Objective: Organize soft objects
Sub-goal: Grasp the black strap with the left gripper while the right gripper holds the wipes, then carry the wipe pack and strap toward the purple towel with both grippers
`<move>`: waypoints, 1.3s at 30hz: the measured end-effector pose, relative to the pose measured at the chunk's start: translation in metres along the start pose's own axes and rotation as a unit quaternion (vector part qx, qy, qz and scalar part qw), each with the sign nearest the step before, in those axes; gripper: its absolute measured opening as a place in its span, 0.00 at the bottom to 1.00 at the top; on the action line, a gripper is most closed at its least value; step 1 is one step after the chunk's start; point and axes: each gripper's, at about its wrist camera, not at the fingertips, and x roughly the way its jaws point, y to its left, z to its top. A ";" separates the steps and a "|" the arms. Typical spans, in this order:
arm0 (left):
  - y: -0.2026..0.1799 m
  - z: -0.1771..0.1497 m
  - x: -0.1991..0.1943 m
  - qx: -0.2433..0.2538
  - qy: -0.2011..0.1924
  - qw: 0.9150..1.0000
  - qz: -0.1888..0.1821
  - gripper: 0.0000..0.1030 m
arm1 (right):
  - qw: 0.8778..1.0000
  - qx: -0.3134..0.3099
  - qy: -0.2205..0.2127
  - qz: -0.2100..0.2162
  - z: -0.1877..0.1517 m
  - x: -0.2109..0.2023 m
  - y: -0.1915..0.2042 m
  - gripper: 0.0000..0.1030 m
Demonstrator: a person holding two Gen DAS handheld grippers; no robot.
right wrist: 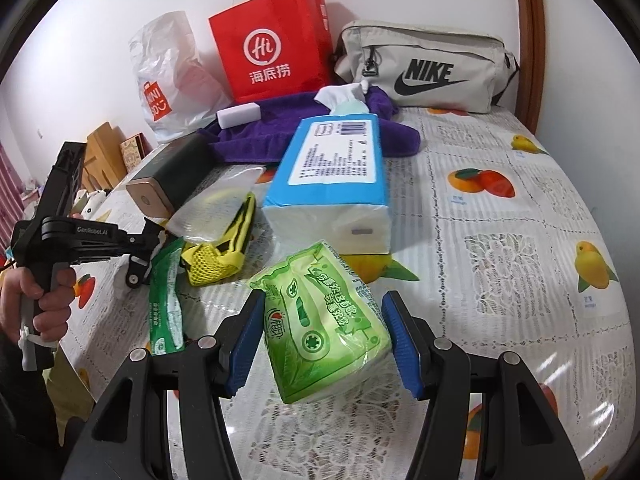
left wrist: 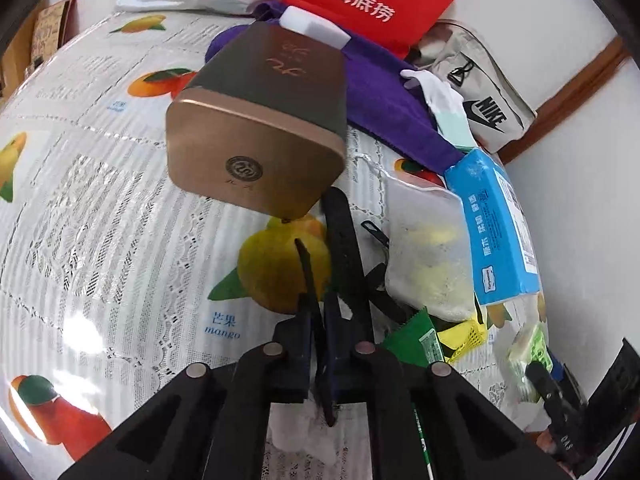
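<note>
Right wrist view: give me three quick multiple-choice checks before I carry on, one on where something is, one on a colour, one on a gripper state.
1. Where is the green tissue pack?
A. Between the fingers of the right gripper
B. On top of the Nike bag
C. Inside the red paper bag

2. What colour is the towel at the back of the table?
A. Yellow
B. Purple
C. White

3. How do the fingers of the left gripper stand?
A. Wide open
B. Closed together, holding nothing
C. Clamped on the blue tissue pack

Answers: 1 A, the blue pads flank the pack on both sides. 2 B, the cloth under the white block is purple. 3 B, the left wrist view shows the fingers nearly touching with nothing between.
</note>
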 end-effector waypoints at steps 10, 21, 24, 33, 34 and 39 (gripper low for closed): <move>0.015 -0.001 -0.045 -0.036 -0.032 0.997 -0.059 0.04 | 1.000 -0.005 -0.011 0.005 0.012 -0.007 -0.002 0.57; 0.036 0.024 -0.070 -0.050 -0.069 0.996 -0.027 0.04 | 0.999 -0.038 -0.033 0.003 0.050 -0.018 0.011 0.57; 0.038 0.033 -0.075 -0.052 -0.074 0.995 -0.030 0.04 | 0.998 -0.042 -0.042 -0.007 0.064 -0.020 0.009 0.57; 0.026 0.068 -0.085 -0.034 -0.094 0.994 -0.036 0.04 | 0.996 -0.052 -0.070 -0.001 0.113 -0.021 0.012 0.57; 0.025 0.071 -0.085 -0.032 -0.095 0.994 -0.035 0.04 | 0.996 -0.053 -0.072 0.001 0.119 -0.019 0.013 0.57; 0.022 0.090 -0.079 -0.026 -0.095 0.995 -0.028 0.04 | 0.996 -0.056 -0.071 0.002 0.143 -0.006 0.015 0.57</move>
